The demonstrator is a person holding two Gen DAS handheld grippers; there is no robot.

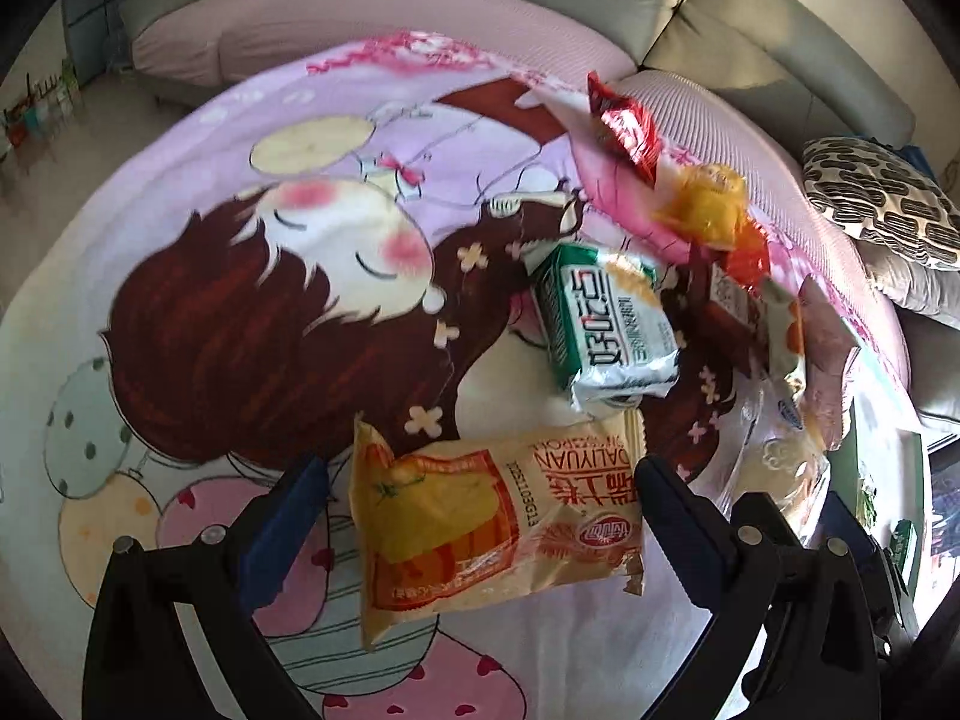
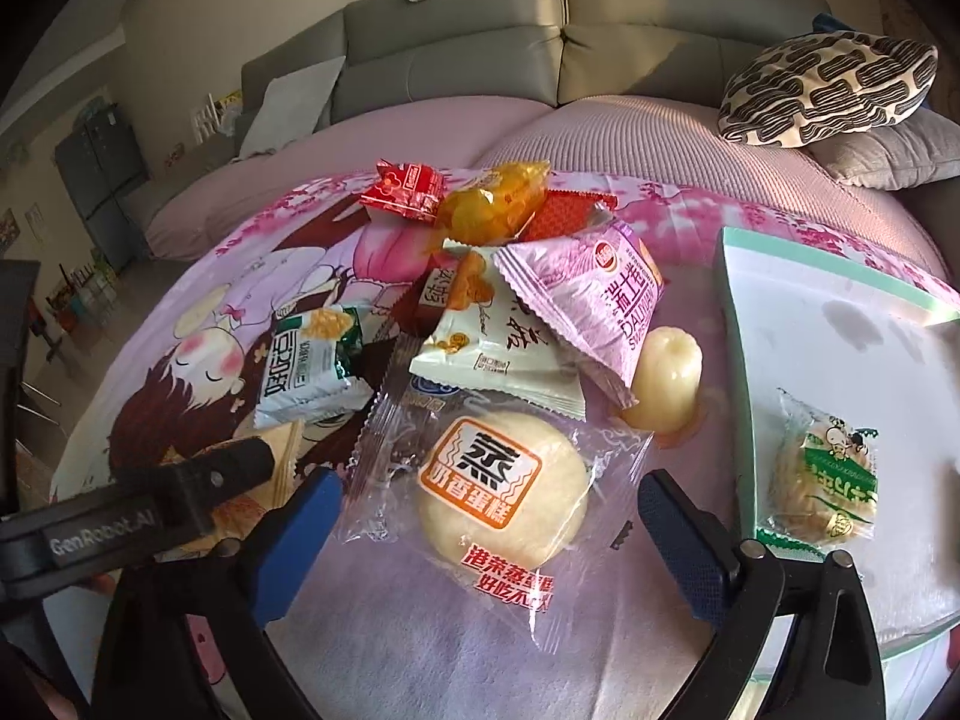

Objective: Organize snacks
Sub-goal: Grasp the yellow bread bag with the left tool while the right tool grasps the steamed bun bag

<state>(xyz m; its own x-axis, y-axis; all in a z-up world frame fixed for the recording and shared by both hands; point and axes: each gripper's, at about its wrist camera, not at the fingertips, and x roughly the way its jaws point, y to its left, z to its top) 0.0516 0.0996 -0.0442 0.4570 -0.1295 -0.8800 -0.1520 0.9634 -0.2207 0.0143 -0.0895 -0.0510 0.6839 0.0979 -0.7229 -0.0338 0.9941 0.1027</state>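
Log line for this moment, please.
left gripper open around yellow cake packet | right gripper open around steamed cake packet | nothing gripped

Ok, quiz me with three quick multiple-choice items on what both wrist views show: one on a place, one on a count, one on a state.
1. Where does the green-and-clear wrapped rice cracker lie?
A on the white tray with the pale green rim
B on the grey sofa
C under the patterned cushion

2. How many snacks lie on that tray?
A three
B none
C one

3. How does the right gripper stand?
A shut, nothing inside
B open around the clear-wrapped pale steamed cake
C clamped on a red packet

Key: 1 A, the cracker sits inside the rim; 2 C, nothing else lies there; 3 B, both blue fingers stand clear of the wrapper's sides.
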